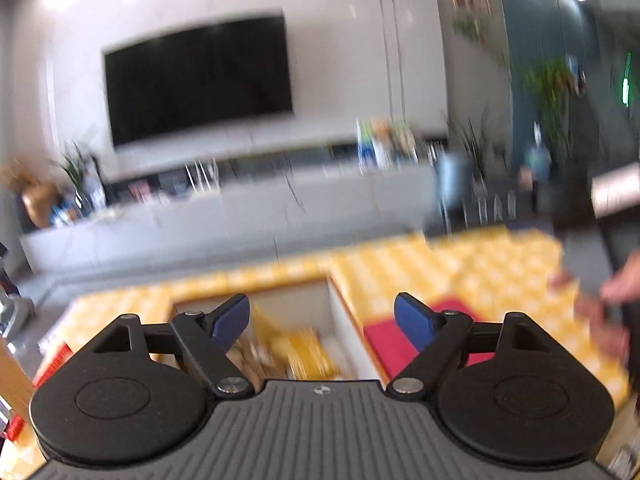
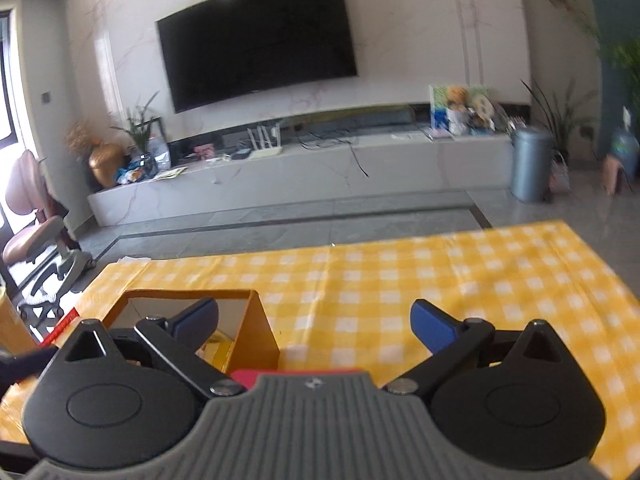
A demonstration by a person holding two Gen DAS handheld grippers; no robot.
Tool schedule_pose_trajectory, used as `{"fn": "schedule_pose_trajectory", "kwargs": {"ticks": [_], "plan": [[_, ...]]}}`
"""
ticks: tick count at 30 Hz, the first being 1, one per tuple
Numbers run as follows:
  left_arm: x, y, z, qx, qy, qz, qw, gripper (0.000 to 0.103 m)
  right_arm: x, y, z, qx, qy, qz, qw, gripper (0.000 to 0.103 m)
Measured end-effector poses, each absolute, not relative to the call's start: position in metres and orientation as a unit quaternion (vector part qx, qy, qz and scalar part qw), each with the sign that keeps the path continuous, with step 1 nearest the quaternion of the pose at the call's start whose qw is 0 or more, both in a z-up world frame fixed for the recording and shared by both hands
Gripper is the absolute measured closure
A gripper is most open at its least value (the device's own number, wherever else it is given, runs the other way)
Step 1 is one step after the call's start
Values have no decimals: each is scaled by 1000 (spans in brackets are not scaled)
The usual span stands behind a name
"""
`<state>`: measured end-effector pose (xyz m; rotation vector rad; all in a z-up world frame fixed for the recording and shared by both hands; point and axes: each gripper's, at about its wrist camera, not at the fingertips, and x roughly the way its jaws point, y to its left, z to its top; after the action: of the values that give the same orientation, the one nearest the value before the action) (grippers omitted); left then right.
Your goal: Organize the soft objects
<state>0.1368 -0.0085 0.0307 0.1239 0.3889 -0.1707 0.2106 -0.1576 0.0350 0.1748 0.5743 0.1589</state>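
My left gripper is open and empty, held above an open-topped box on the yellow checked tablecloth. Inside the box lie soft yellow and tan items, blurred. A red soft object lies on the cloth just right of the box, under the right finger. My right gripper is open and empty above the same cloth. The box is at its lower left, with a yellow item inside. A strip of the red object shows at the gripper body's edge.
A person's hand is at the table's right edge in the left wrist view. Beyond the table are a grey floor, a low TV console, a wall TV, an office chair and a grey bin.
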Motion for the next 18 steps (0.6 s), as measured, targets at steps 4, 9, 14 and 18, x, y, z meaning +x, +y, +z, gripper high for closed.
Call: {"fn": "schedule_pose_trajectory", "kwargs": {"ticks": [4, 9, 14, 18], "plan": [[113, -8, 47, 36, 130, -37, 990, 0, 178, -160, 36, 90, 269, 57, 957, 3], [102, -11, 57, 32, 128, -5, 991, 0, 136, -154, 39, 50, 239, 36, 969, 3], [88, -6, 50, 10, 135, 42, 990, 0, 97, -155, 36, 72, 220, 59, 971, 3], [87, 4, 36, -7, 155, 37, 987, 0, 86, -151, 30, 62, 219, 66, 972, 3]]}}
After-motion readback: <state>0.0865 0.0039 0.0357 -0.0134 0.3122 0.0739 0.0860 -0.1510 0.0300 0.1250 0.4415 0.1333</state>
